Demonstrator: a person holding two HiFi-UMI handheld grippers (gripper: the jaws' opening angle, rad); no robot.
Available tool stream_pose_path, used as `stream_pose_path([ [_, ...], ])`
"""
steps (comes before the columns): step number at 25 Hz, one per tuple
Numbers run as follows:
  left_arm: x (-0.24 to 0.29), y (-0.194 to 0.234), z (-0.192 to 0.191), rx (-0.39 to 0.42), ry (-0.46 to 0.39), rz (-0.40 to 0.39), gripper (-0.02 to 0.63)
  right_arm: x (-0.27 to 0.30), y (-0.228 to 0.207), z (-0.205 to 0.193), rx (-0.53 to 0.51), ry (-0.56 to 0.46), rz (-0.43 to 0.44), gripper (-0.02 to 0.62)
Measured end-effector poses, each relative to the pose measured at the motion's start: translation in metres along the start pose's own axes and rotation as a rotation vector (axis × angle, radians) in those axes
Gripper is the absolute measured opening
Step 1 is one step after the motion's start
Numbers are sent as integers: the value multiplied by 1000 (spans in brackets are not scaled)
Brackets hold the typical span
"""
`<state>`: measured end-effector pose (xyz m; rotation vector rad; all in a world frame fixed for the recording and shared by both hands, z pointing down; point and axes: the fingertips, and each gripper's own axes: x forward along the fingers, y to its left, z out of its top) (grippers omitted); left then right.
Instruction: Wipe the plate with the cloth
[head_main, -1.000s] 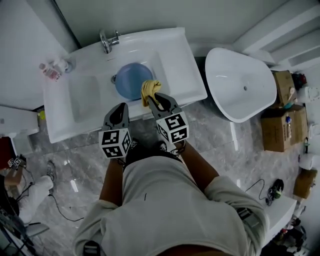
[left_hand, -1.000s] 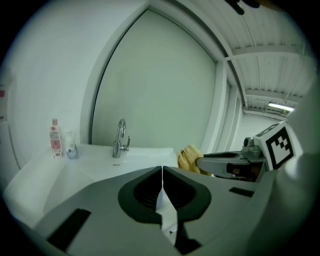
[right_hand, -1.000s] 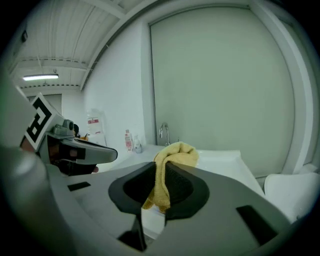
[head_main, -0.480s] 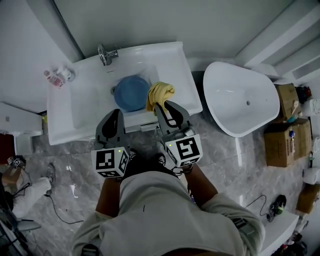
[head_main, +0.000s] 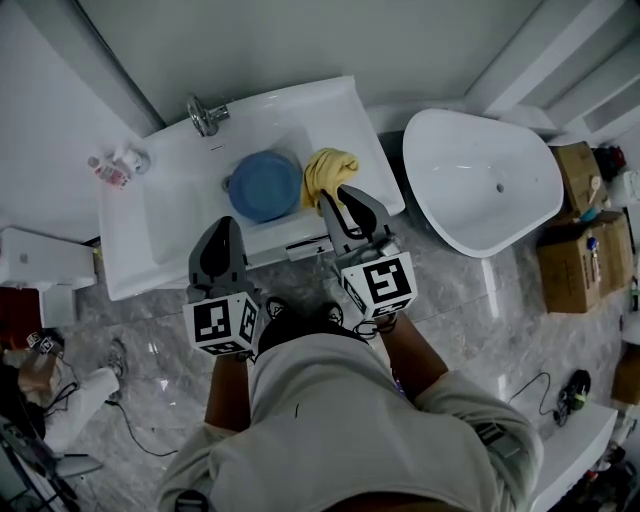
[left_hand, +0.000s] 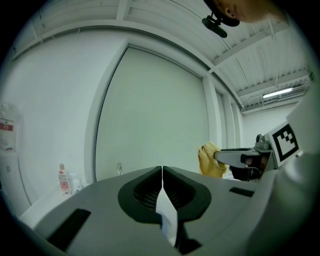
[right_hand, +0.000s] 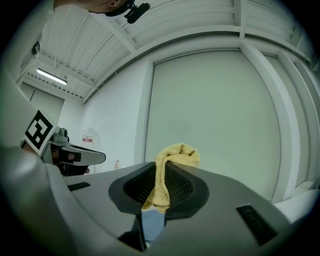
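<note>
Since a second ago the yellow cloth (head_main: 330, 168) has shifted off the blue plate's (head_main: 264, 186) rim. It now sits bunched at the plate's 3 o'clock, over the white sink's (head_main: 180, 205) edge, pinched between the right gripper's (head_main: 338, 196) jaws. The round plate lies in the basin. The left gripper (head_main: 222, 228), at the plate's 7 o'clock, is closed and empty. Whether cloth touches plate is unclear.
</note>
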<state>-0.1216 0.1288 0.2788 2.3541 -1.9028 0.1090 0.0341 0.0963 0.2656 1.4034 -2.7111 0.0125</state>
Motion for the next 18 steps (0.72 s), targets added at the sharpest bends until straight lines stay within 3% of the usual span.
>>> stream_pose_path([
  [18, -8, 2, 3, 11, 15, -29, 25, -2, 19, 7, -29, 22, 26, 55],
])
